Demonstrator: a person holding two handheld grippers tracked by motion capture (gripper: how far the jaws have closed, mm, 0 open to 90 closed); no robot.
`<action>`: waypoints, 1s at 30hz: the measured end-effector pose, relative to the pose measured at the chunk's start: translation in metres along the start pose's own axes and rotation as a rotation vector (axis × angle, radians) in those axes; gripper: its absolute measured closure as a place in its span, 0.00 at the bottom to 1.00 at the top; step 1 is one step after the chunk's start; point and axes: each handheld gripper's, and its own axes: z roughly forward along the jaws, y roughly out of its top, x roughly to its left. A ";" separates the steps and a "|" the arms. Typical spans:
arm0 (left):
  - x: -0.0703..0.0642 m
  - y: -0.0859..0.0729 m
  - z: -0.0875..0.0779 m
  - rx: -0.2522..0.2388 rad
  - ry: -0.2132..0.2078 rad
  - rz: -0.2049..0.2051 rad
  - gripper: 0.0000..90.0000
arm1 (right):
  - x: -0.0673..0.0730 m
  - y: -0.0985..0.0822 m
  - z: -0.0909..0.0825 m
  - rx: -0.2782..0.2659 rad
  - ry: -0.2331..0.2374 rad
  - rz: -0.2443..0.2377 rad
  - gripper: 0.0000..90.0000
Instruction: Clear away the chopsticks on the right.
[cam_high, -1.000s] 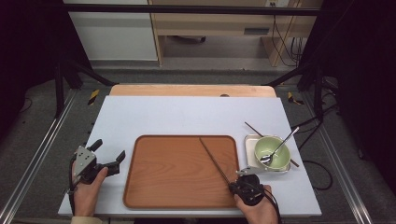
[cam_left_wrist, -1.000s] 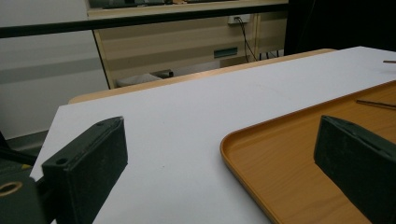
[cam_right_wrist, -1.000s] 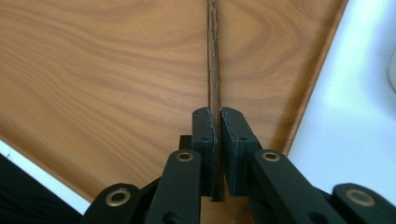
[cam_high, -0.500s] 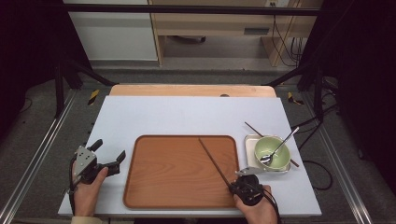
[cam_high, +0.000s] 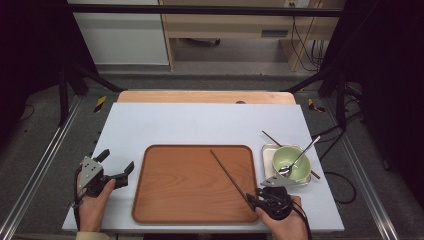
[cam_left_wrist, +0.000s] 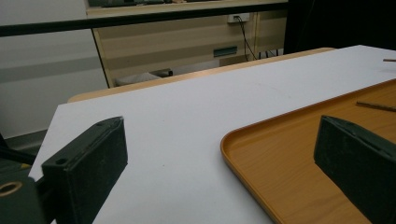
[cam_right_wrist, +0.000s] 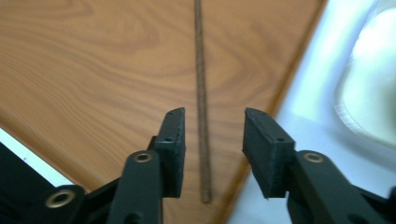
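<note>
A thin dark chopstick (cam_high: 227, 172) lies slantwise on the wooden tray (cam_high: 185, 210), its near end at the tray's front right corner. My right gripper (cam_high: 254, 199) stands over that end. In the right gripper view the chopstick (cam_right_wrist: 201, 93) runs up the gap between the jaws of the right gripper (cam_right_wrist: 212, 126), which have just been opening; the pads (cam_right_wrist: 173, 140) stand clear of it on both sides. At the table's front left my left gripper (cam_high: 118, 160) is open and empty beside the tray (cam_left_wrist: 289, 154).
A green bowl (cam_high: 291, 162) with a metal spoon (cam_high: 302, 152) sits on a small square dish (cam_high: 267, 150) right of the tray. A second chopstick (cam_high: 271, 137) lies behind the bowl. White table surface (cam_high: 200, 120) stretches beyond the tray.
The right gripper's jaws have parted around the chopstick's near end. Both hands and the chopstick keep their places.
</note>
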 end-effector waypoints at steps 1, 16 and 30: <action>0.000 0.000 0.000 0.001 0.001 0.004 0.03 | -0.003 0.001 -0.005 -0.010 -0.004 0.003 0.62; -0.002 -0.001 0.000 0.004 -0.006 0.010 0.02 | -0.059 0.020 -0.076 -0.193 -0.111 -0.044 0.24; -0.002 -0.003 0.002 0.009 -0.012 0.009 0.02 | -0.124 -0.011 -0.117 -0.197 -0.242 -0.103 0.26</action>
